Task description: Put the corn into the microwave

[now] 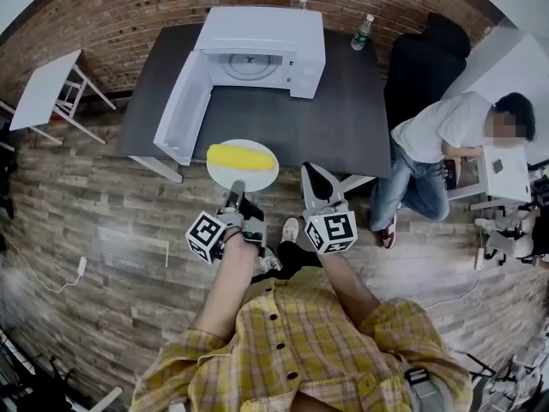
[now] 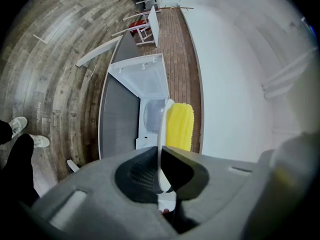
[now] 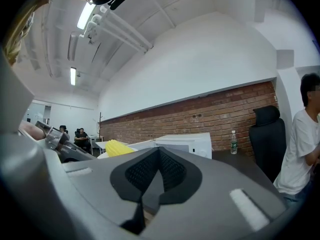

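Observation:
A yellow corn cob (image 1: 240, 155) lies on a round white plate (image 1: 257, 178) held out over the near edge of the dark table (image 1: 343, 118). My left gripper (image 1: 233, 194) is shut on the plate's near rim. In the left gripper view the plate (image 2: 161, 129) stands edge-on between the pads, with the corn (image 2: 179, 126) beyond. The white microwave (image 1: 262, 54) stands at the table's back, its door (image 1: 180, 110) swung open to the left. My right gripper (image 1: 314, 173) is beside the plate on the right, shut and holding nothing; its view shows the corn (image 3: 116, 147) and the microwave (image 3: 182, 143).
A person sits at the right (image 1: 446, 136) by a white desk. A black chair (image 1: 425, 63) stands beside the table. A water bottle (image 1: 363, 31) is on the table's back right corner. A white side table (image 1: 47, 88) stands at the left on the wooden floor.

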Action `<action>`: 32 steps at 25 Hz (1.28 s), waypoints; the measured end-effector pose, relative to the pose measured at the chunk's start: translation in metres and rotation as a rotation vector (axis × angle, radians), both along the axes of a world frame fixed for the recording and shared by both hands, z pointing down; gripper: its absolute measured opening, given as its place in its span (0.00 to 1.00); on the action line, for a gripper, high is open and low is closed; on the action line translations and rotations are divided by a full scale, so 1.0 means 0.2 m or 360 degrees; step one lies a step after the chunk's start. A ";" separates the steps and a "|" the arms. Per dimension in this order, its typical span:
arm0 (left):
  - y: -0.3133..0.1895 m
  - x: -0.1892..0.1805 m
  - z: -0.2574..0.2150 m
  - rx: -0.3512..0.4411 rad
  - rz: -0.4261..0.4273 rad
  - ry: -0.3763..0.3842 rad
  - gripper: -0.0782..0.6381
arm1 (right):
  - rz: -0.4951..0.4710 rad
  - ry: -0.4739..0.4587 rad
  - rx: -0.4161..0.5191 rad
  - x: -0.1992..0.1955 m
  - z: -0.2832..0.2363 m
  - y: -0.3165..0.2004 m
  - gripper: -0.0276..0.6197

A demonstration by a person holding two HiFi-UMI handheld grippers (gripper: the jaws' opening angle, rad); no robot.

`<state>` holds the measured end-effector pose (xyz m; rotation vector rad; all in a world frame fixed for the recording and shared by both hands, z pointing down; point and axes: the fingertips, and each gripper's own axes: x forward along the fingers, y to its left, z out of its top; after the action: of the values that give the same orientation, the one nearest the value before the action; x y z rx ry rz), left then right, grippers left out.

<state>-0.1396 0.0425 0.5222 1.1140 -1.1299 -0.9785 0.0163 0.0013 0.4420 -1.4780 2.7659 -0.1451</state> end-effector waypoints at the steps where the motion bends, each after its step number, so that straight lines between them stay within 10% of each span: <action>1: -0.02 0.00 0.01 -0.0006 -0.0002 0.0005 0.13 | -0.0001 0.0001 -0.0005 0.00 0.01 -0.02 0.04; 32: -0.98 0.00 0.09 -0.0064 -0.0123 -0.0002 0.13 | -0.0115 -0.0083 -0.0024 -0.01 0.08 -1.01 0.04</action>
<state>-0.1395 -0.1534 0.5407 1.0450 -1.1961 -1.0107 0.0134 -0.2006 0.4574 -1.3580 2.7837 -0.2023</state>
